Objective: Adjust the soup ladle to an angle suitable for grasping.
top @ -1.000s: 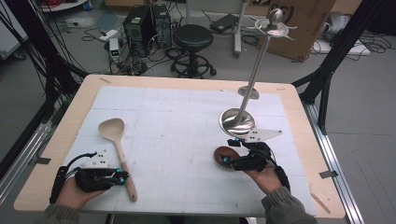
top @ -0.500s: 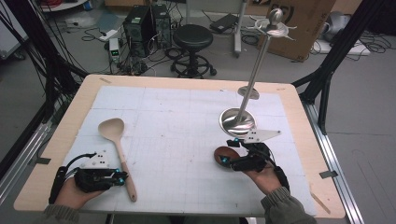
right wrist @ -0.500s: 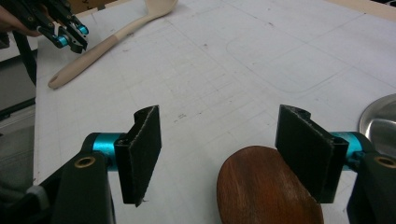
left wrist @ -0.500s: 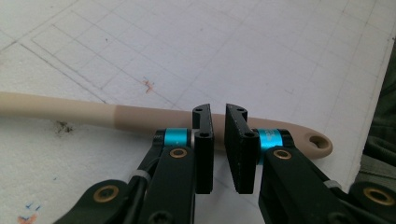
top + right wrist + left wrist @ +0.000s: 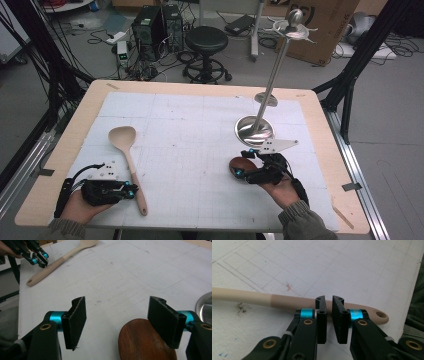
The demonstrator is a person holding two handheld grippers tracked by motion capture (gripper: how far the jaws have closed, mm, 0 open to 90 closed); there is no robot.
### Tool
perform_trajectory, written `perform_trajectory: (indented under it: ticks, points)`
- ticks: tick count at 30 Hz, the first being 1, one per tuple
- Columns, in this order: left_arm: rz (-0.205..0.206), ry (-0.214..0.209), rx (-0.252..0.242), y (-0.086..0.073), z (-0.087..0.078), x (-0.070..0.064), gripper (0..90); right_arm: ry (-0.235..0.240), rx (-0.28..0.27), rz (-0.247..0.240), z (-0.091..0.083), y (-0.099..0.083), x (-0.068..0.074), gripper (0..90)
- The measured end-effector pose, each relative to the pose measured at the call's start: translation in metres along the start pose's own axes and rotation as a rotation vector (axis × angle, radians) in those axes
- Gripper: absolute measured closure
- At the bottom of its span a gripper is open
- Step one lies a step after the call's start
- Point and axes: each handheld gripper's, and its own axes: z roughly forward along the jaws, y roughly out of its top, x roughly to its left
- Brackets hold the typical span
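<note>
The pale spoon [image 5: 129, 162] is lying on the bench [image 5: 200, 95], bowl pointing toward 11 o'clock, handle toward 5. The left gripper [image 5: 329, 301] is sitting nearly pressed together beside the handle; the right gripper [image 5: 117, 315] is spreading wide over a brown wooden piece [image 5: 142, 340].

Beige spoon [image 5: 128, 160] flat on table; dark wooden piece [image 5: 242, 165], prob. spoon bowl.

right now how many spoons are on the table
2. A pale wooden spoon lies at the table's left, its handle by the left hand-held gripper. A dark wooden spoon lies at the right, at the right hand-held gripper; only its bowl shows.
</note>
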Motion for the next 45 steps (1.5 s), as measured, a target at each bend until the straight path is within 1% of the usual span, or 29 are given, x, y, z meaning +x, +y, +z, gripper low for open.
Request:
perform_trajectory:
  ticks: [2, 7, 12, 15, 18, 20, 26, 28, 30, 31, 34, 38, 40, 44, 45]
  points:
    - [0.005, -0.001, 0.002, 0.000, 0.000, 0.000, 82.4, 0.003, 0.000, -0.003, 0.001, 0.000, 0.000, 30.4]
    - [-0.004, -0.004, -0.005, 0.001, 0.000, 0.000, 82.4, 0.002, 0.004, -0.003, 0.003, 0.000, 0.001, 30.4]
    - [-0.002, -0.004, -0.007, 0.001, 0.001, 0.000, 82.4, 0.007, 0.007, -0.005, 0.004, 0.000, 0.001, 30.3]
    - [-0.004, 0.001, -0.002, 0.000, 0.000, 0.000, 82.6, 0.007, 0.008, -0.004, 0.004, 0.000, 0.001, 30.2]
    - [0.003, 0.007, 0.014, -0.003, -0.001, -0.002, 83.2, 0.007, 0.005, -0.004, 0.003, 0.000, 0.001, 30.1]
    - [0.004, -0.002, 0.020, -0.004, -0.001, -0.004, 83.2, 0.005, 0.004, -0.001, 0.003, 0.000, 0.001, 30.0]
    - [0.024, -0.023, 0.036, -0.008, 0.000, -0.013, 83.0, 0.005, 0.000, -0.002, 0.002, 0.001, 0.001, 30.0]
    - [0.028, -0.035, 0.045, -0.011, 0.000, -0.015, 85.2, 0.005, -0.001, -0.002, 0.001, 0.001, 0.001, 29.9]
    - [0.032, -0.052, 0.055, -0.012, 0.000, -0.017, 89.7, 0.006, 0.000, -0.003, 0.001, 0.001, 0.002, 30.0]
    - [0.035, -0.064, 0.058, -0.013, 0.000, -0.018, 89.8, 0.005, -0.001, -0.005, 0.001, 0.001, 0.002, 30.0]
    - [0.052, -0.075, 0.055, -0.012, 0.001, -0.019, 90.0, 0.006, -0.003, -0.003, 0.001, 0.001, 0.002, 30.0]
    - [0.035, -0.095, 0.030, -0.012, 0.003, -0.019, 90.0, 0.006, 0.001, -0.003, 0.003, 0.001, 0.002, 30.0]
    - [0.030, -0.101, 0.028, -0.012, 0.003, -0.018, 90.0, 0.007, 0.001, -0.004, 0.003, 0.001, 0.002, 30.0]
    - [0.029, -0.108, 0.023, -0.012, 0.004, -0.018, 90.0, 0.007, 0.003, -0.004, 0.003, 0.001, 0.002, 30.0]
    - [0.036, -0.108, 0.023, -0.012, 0.004, -0.018, 90.0, 0.007, 0.003, -0.002, 0.003, 0.001, 0.002, 30.0]
